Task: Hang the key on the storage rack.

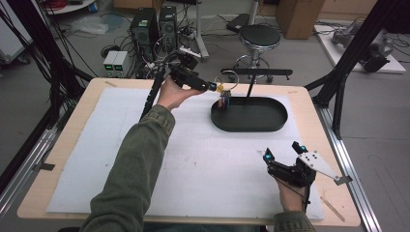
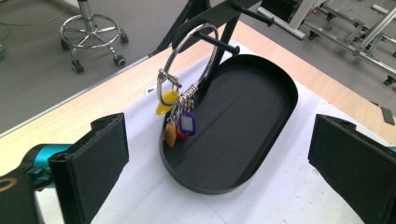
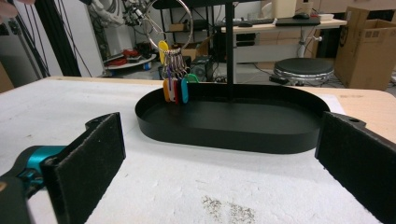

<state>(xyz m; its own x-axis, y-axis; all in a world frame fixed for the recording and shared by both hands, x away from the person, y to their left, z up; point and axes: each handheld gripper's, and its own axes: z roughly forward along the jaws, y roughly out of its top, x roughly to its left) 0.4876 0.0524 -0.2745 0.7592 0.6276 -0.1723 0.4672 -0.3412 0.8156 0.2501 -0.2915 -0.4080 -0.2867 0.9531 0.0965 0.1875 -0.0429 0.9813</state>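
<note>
A metal key ring [image 1: 229, 77] with several coloured tags [image 1: 223, 99] hangs from the peg of a black stand [image 1: 251, 84], over the left end of a black oval tray [image 1: 249, 128]. My left gripper [image 1: 212, 87] sits just left of the ring, open, with nothing between its pads. In the left gripper view the ring [image 2: 194, 51] and tags [image 2: 180, 119] hang ahead of the wide-apart jaws of my left gripper [image 2: 218, 135]. My right gripper [image 1: 283, 151] rests open near the table's front right. Its view faces the tray [image 3: 224, 135] and the ring [image 3: 170, 23].
A white mat [image 1: 145, 145] covers the wooden table. Behind the table stand a round stool [image 1: 259, 36] and computer towers [image 1: 154, 29]. Black frame struts [image 1: 353, 53] rise at the right. A cardboard box [image 3: 369, 42] is far off.
</note>
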